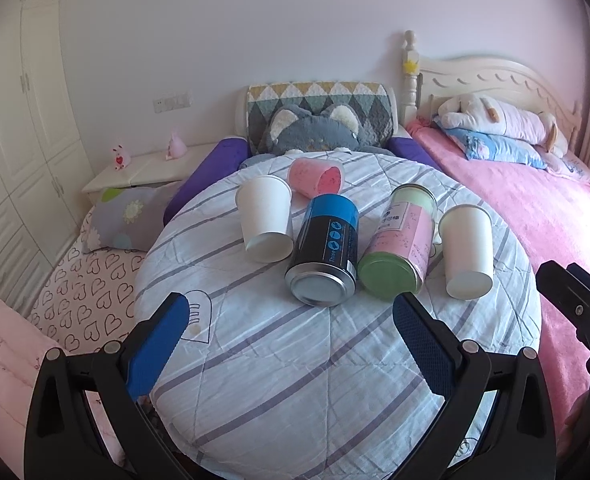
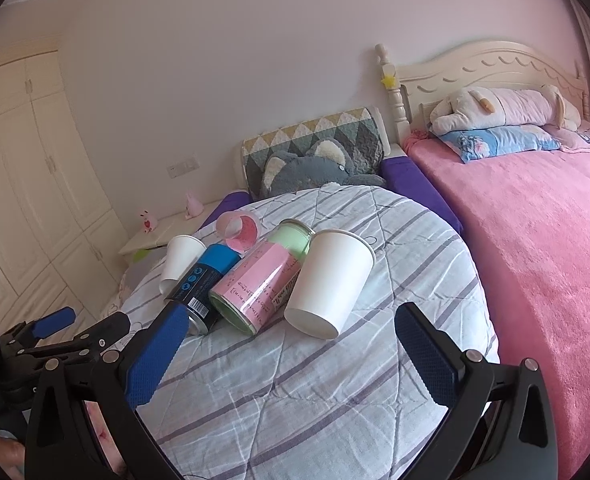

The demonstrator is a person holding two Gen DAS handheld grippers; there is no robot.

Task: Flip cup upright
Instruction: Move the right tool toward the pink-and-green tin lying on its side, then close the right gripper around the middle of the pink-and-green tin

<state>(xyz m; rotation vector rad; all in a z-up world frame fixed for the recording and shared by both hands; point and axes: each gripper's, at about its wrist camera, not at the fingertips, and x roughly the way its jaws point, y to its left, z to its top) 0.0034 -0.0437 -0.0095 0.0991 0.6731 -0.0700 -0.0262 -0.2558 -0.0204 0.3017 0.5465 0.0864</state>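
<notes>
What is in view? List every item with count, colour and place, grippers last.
Paper cups: 2, white, lying on the quilt, one left, one right of the row.
Pink cup: 1, pink, on its side behind the row.
Can: 1, blue and black, lying mid-row.
Jar: 1, pink label, green lid, lying beside the can.
Quilt: 1, white with grey stripes, on the near bed.
Plush cat: 1, grey, at the headboard.
Plush dog: 1, cream and pink, on the pink bed.
Figurines: 2, pink, on the nightstand.
Left gripper: blue pads, open, short of the can.
Right gripper: blue pads, open, near the right paper cup.
</notes>
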